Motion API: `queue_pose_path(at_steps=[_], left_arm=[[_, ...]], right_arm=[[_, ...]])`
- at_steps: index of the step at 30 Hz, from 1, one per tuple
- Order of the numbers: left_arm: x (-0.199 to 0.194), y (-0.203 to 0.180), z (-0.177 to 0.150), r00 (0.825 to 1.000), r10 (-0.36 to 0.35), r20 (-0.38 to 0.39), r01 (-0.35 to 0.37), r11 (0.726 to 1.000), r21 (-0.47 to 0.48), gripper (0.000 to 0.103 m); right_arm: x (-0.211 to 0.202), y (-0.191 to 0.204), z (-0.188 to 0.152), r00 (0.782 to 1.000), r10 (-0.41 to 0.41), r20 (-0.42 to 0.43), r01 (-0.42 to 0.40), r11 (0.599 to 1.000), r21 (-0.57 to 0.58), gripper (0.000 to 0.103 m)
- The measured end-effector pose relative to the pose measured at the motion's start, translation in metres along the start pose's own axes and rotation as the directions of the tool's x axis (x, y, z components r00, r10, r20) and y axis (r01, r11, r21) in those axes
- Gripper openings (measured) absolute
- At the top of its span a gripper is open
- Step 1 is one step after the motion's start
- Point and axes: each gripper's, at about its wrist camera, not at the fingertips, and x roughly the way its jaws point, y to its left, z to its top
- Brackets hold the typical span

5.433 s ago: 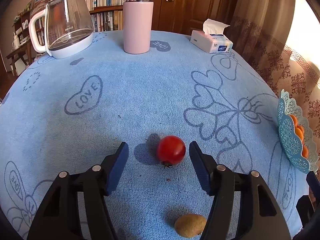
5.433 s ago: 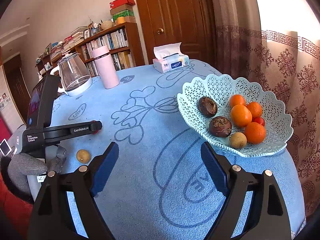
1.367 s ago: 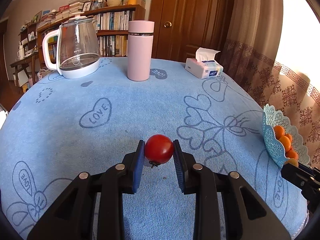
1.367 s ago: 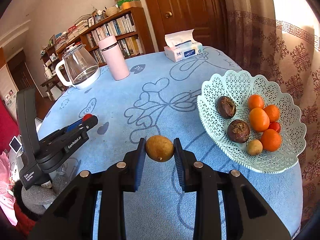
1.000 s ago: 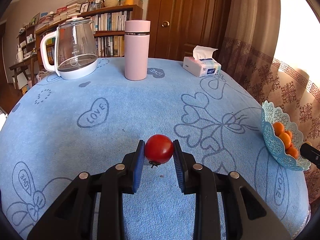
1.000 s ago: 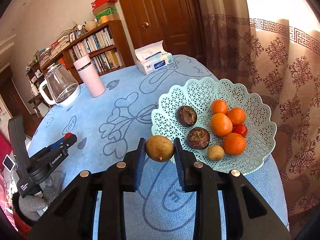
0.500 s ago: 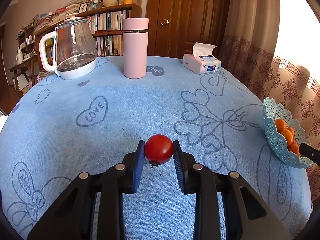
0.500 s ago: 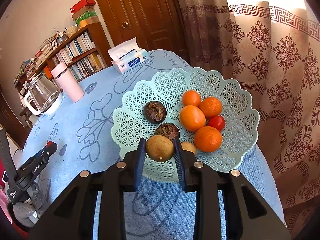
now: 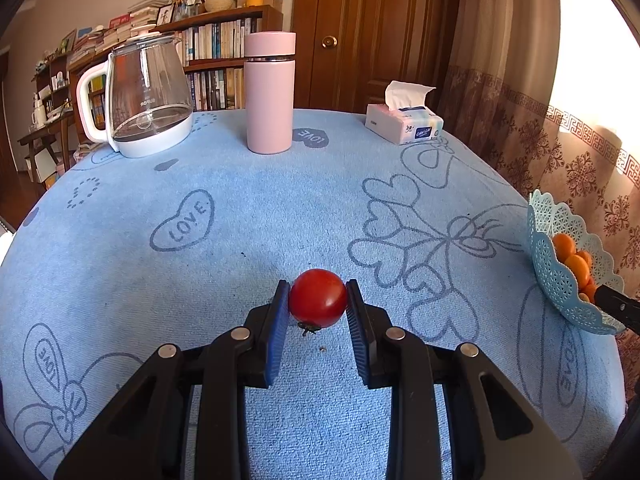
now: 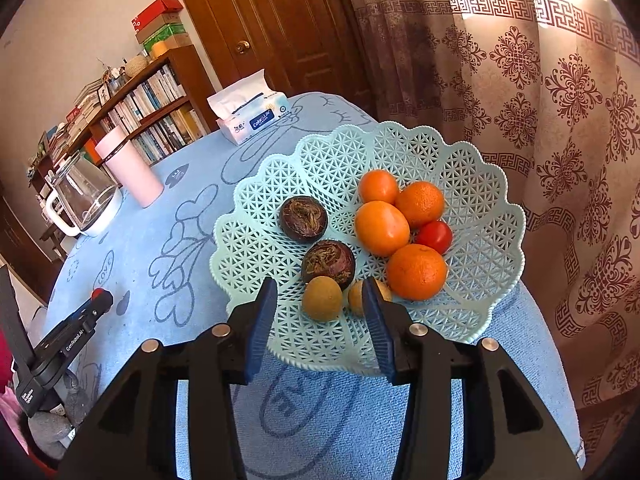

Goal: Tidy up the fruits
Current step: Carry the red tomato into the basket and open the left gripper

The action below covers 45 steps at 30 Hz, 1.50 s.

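Observation:
My left gripper [image 9: 318, 300] is shut on a red tomato [image 9: 318, 298] and holds it above the blue tablecloth. My right gripper [image 10: 320, 300] is open over the near rim of the light-blue lattice basket [image 10: 480, 184]. A brown round fruit [image 10: 322, 299] lies in the basket between its fingers, apart from both pads. A second brown fruit [image 10: 356, 298] sits next to it. The basket also holds two dark purple fruits [image 10: 303, 213], several oranges [image 10: 382, 228] and a small tomato [image 10: 435, 236]. The basket shows at the right edge of the left wrist view [image 9: 560, 280].
A glass kettle [image 9: 140, 100], a pink flask [image 9: 269, 92] and a tissue box [image 9: 404, 122] stand at the table's far side. A patterned curtain [image 10: 560, 80] hangs just behind the basket. The left gripper shows in the right wrist view [image 10: 80, 324].
My right gripper has opened and the brown fruit it held now lies in the basket. My left gripper still holds the tomato and has barely moved.

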Motion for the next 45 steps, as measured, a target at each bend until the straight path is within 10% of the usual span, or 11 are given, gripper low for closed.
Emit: queue_pose_path(at_steps=[45], left_arm=[[-0.001, -0.164, 0.029, 0.956, -0.282, -0.078, 0.292, 0.926, 0.240, 0.028]], right_arm=[[-0.020, -0.033, -0.004, 0.986, -0.043, 0.162, 0.034, 0.998, 0.056, 0.058]])
